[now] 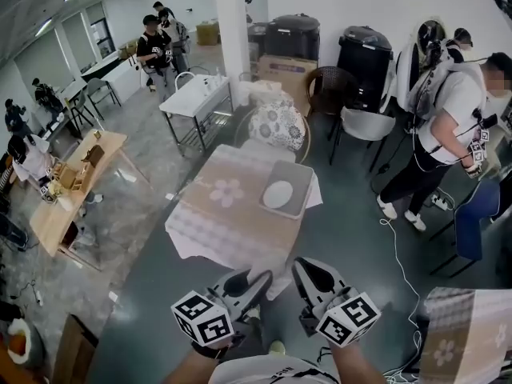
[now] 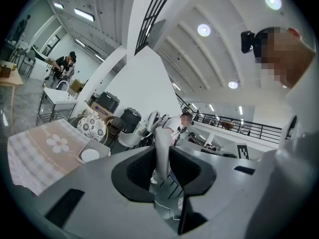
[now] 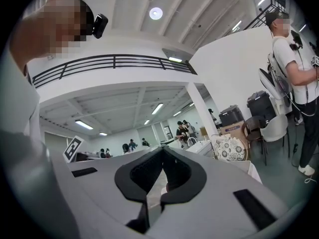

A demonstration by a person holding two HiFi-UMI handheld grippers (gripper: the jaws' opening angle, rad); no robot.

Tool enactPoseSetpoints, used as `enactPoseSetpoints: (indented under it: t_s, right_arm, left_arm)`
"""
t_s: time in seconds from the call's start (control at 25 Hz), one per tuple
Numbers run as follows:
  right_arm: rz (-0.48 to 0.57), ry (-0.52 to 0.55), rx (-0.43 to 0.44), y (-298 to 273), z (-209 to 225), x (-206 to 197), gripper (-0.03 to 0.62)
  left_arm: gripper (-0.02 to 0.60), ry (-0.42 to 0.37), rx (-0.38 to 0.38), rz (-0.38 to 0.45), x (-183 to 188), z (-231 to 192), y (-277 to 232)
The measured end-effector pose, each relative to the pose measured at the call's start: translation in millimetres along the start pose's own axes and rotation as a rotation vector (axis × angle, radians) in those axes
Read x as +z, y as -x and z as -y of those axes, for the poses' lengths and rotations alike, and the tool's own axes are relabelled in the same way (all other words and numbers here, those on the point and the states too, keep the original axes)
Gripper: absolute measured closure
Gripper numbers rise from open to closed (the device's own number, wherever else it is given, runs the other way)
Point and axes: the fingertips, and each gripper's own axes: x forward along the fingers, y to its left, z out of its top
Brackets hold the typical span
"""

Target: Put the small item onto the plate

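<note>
Left gripper: lower centre, pointing up-frame, jaws pinching the pale small item.
Right gripper: just beside it, jaws pressed together.
Plate: mid-frame, in a grey tray, well apart from both.
Markings: black-and-white square codes on cubes.

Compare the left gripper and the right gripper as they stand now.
The left gripper has its jaws slightly apart, clamped on a pale small item; the right gripper has jaws meeting at the tips, empty. In the head view the left gripper points up-right, the right gripper up-left. Both hang short of the table, away from the plate.
</note>
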Motion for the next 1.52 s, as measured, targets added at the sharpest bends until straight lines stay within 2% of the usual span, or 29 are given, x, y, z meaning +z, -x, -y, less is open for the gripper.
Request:
enactPoseSetpoints:
  t_s: [0.56,0.76,0.92,1.08,1.52]
  right_arm:
    - [-0.001,-0.004,-0.140,-125,92,15,0.580]
    - [-0.007,0.002,-0.179,-163,116,14,0.580]
    - [-0.026,-0.007,-0.222,-174,140,10,0.579]
    - [-0.034,-0.036,-0.232,-184,178,5,0.579]
    - [-0.106,-0.073,-0.159,-247,282,-18,0.579]
  left_arm:
    - [0.491,-0.029,-0.074,-0.107,58,-120,-95]
    - [0.491,-0.021,-0.079,-0.151,66,-169,-121]
    - [0.491,-0.002,-0.083,-0.197,58,-189,-144]
    - [0.491,0.007,-0.053,-0.222,49,-210,-174]
    - [0.491,0.089,0.088,-0.280,18,-299,-254]
